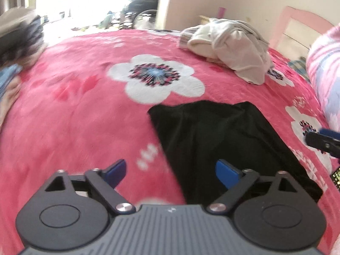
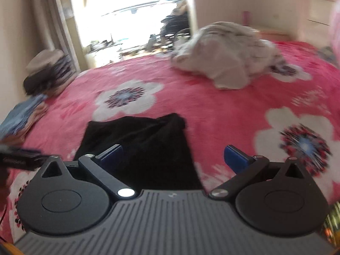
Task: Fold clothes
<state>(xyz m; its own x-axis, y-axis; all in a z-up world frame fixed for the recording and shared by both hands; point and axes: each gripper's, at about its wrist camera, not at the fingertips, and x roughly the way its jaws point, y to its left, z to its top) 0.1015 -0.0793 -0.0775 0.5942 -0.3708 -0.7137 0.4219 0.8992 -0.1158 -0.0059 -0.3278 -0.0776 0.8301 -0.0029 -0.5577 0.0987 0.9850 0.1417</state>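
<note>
The blanket [image 1: 74,110] is bright pink, printed with big white flowers whose centres are pale blue ringed with dark and red specks, plus small red and white marks. On it lies a plain black garment [image 1: 223,144], and farther back a heap of cream and off-white clothes [image 1: 231,48], while the stack of clothes [image 2: 44,74] at the edge shows beige, dark grey, stripes and light blue. Both the left gripper [image 1: 171,171] and the right gripper [image 2: 173,156] are black with blue fingertips.
</note>
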